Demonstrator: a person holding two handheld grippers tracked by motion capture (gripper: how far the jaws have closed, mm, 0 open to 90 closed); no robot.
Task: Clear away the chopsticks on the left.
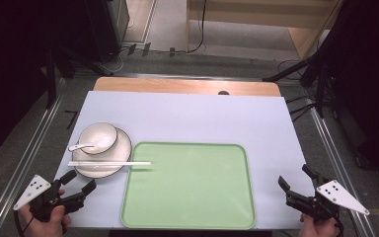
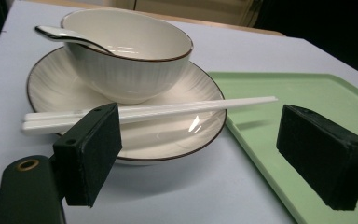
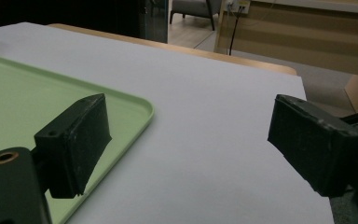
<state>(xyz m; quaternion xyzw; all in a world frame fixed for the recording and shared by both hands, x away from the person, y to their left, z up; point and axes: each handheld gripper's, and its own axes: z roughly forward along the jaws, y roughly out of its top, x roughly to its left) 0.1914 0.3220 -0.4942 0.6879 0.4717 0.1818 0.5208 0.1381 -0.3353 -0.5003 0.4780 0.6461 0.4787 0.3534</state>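
Nothing has been picked up yet, judging by how things lie. The left hand-held gripper (image 1: 81, 190) sits at the near left corner of the tabletop (image 1: 187, 111), its jaws spread wide and holding nothing. Just ahead of it stands a white plate (image 2: 74, 91) with a dark rim, and on the plate a bowl (image 2: 135, 56) with a spoon (image 2: 63, 35) resting in it, handle sticking out over the bowl's edge. A pair of white chopsticks (image 2: 158, 109) lies across the plate's near side, directly in front of the left jaws, with the tips reaching out over the edge of the green tray (image 1: 192, 185) to this gripper's right. The tray itself is bare. The right hand-held gripper (image 1: 288, 190) waits at the near right corner, its jaws also spread and empty, the tray's right edge to its left and only bare tabletop ahead of it. If the work is moving the tableware onto the tray, all of it is still to do: the chopsticks look like the nearest first grasp, then spoon, bowl and plate.
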